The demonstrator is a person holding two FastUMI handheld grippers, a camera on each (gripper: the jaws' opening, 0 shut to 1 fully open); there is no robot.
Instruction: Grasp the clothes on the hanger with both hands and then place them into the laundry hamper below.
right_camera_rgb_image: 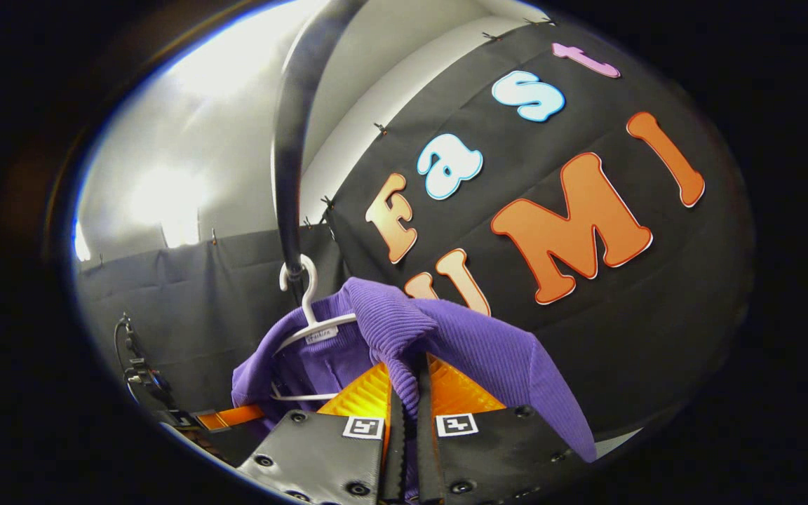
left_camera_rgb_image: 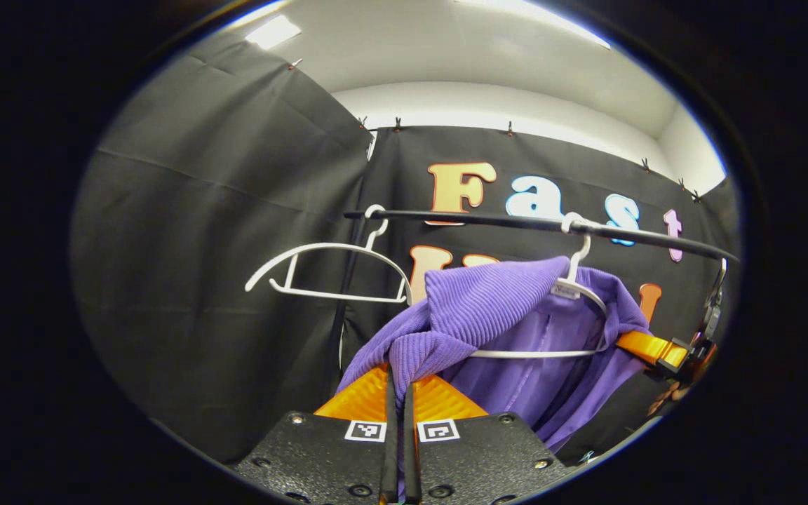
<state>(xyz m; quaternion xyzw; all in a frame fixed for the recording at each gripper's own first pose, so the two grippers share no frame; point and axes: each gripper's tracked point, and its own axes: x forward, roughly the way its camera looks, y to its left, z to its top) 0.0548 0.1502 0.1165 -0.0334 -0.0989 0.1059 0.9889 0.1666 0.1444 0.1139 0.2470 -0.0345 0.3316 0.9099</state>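
Observation:
A purple ribbed sweater (left_camera_rgb_image: 477, 308) hangs on a white hanger (left_camera_rgb_image: 572, 280) hooked over a black rail (left_camera_rgb_image: 516, 223). My left gripper (left_camera_rgb_image: 398, 379) is shut on the sweater's left shoulder, the knit bunched between its fingers. At the far right of the left gripper view, the right gripper (left_camera_rgb_image: 663, 354) holds the other side of the garment. In the right gripper view, my right gripper (right_camera_rgb_image: 411, 382) is shut on a fold of the purple sweater (right_camera_rgb_image: 446, 337), with the white hanger (right_camera_rgb_image: 313, 322) just left and the rail (right_camera_rgb_image: 288, 140) rising above. The left gripper (right_camera_rgb_image: 229, 419) shows low at the left.
An empty white hanger (left_camera_rgb_image: 327, 270) hangs on the same rail to the left of the sweater. Black cloth walls close in on the left and behind. A cable and small device (right_camera_rgb_image: 139, 368) sit at the lower left of the right gripper view.

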